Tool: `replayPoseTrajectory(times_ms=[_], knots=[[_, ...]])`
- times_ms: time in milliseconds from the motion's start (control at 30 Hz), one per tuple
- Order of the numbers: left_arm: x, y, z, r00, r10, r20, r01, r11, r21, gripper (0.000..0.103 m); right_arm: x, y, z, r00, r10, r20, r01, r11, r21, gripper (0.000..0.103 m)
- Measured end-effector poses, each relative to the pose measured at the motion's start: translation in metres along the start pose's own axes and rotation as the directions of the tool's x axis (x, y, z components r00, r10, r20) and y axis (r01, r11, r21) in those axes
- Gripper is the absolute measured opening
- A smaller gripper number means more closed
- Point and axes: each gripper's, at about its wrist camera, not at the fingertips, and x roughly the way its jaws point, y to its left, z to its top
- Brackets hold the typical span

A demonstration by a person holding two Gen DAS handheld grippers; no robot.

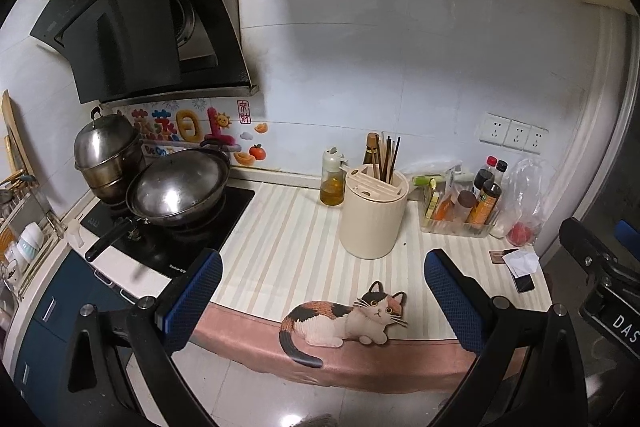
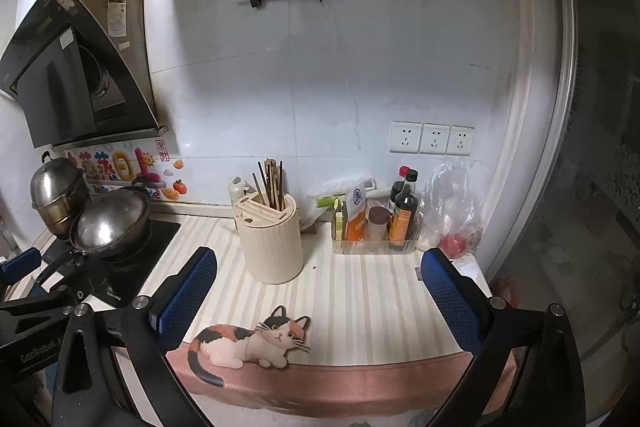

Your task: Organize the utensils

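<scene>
A cream utensil holder (image 1: 374, 215) stands on the striped counter mat (image 1: 288, 247), with several chopsticks (image 1: 387, 159) upright in it. It also shows in the right wrist view (image 2: 272, 241) with the chopsticks (image 2: 272, 187). My left gripper (image 1: 324, 297) is open and empty, held in front of the counter, short of the holder. My right gripper (image 2: 320, 299) is open and empty, also in front of the counter. Part of the right gripper shows at the right edge of the left wrist view (image 1: 600, 267).
A wok (image 1: 178, 187) and a steel pot (image 1: 106, 151) sit on the stove at left. An oil bottle (image 1: 333, 179) stands behind the holder. A clear tray of sauce bottles (image 1: 460, 211), a plastic bag (image 1: 524, 199) and a phone (image 1: 524, 283) are at right. A cat picture (image 1: 344, 319) marks the mat's front edge.
</scene>
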Motion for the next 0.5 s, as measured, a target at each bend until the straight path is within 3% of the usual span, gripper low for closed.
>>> replayPoseTrajectory(times_ms=[500], knots=[[-0.001,-0.011,0.0,1.0,0.024,0.006,-0.024,1.0,0.01,0.103,0.013,-0.009,0.005,1.0,0.024,-0.015,-0.024,0.999,-0.022,0.103]])
